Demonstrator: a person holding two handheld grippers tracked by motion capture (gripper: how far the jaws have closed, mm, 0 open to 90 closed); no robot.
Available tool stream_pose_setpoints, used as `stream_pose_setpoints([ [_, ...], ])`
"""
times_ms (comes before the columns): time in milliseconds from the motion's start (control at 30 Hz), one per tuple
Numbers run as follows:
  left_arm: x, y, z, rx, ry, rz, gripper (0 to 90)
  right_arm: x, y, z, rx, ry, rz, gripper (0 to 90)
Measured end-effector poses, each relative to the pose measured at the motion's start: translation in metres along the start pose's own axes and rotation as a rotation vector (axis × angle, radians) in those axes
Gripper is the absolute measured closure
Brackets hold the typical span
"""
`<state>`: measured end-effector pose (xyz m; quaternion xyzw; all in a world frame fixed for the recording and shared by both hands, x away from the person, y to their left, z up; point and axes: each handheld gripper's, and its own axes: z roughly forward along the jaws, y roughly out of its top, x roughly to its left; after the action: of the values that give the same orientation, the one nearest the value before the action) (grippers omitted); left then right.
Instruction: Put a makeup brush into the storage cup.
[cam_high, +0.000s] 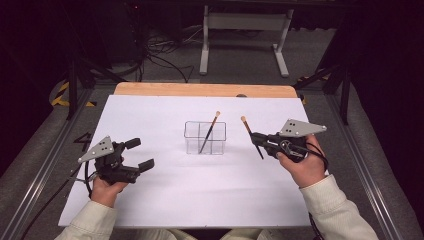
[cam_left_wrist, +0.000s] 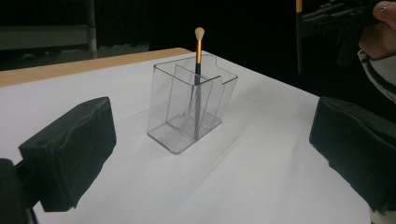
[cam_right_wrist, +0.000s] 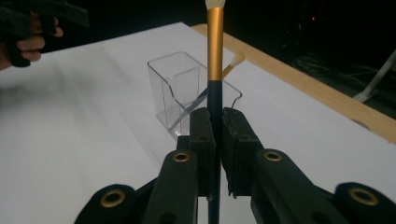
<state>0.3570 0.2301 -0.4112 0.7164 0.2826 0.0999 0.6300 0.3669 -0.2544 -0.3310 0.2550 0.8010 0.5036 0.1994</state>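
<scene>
Right claw (cam_right_wrist: 215, 126) clamped tight on a brush (cam_high: 251, 137), grip on the dark handle just below the gold ferrule, bristle tip up and tilted away from the person. Clear holder (cam_high: 205, 138) sits mid-table (cam_high: 165, 200), off to the claw's left in the high view, apart from it; second brush (cam_high: 210, 131) already leans inside. Next move likely turns on swinging the held brush's long axis over the holder's open top. Right hand is nearer. Left claw (cam_high: 140, 154) wide open, empty, resting well left. Left gripper view shows the holder's inner dividers; right gripper view shows the pads' bite on the handle.
</scene>
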Motion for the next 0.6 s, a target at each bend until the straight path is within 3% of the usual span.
stream_pose_setpoints([
  [133,0.000,0.000,0.000,-0.003,-0.002,-0.001,1.3,0.000,0.002,0.000,-0.051,0.000,-0.006,83.5],
  [167,0.000,-0.001,0.000,-0.002,-0.002,-0.005,1.3,-0.001,0.004,0.000,-0.102,0.002,-0.012,83.5],
  [233,0.000,-0.001,0.000,-0.002,-0.002,-0.007,1.3,-0.002,0.005,0.001,-0.130,-0.002,-0.012,83.5],
  [600,0.001,-0.001,0.000,-0.003,-0.001,-0.006,1.3,-0.008,0.011,0.007,-0.236,-0.011,-0.010,83.5],
])
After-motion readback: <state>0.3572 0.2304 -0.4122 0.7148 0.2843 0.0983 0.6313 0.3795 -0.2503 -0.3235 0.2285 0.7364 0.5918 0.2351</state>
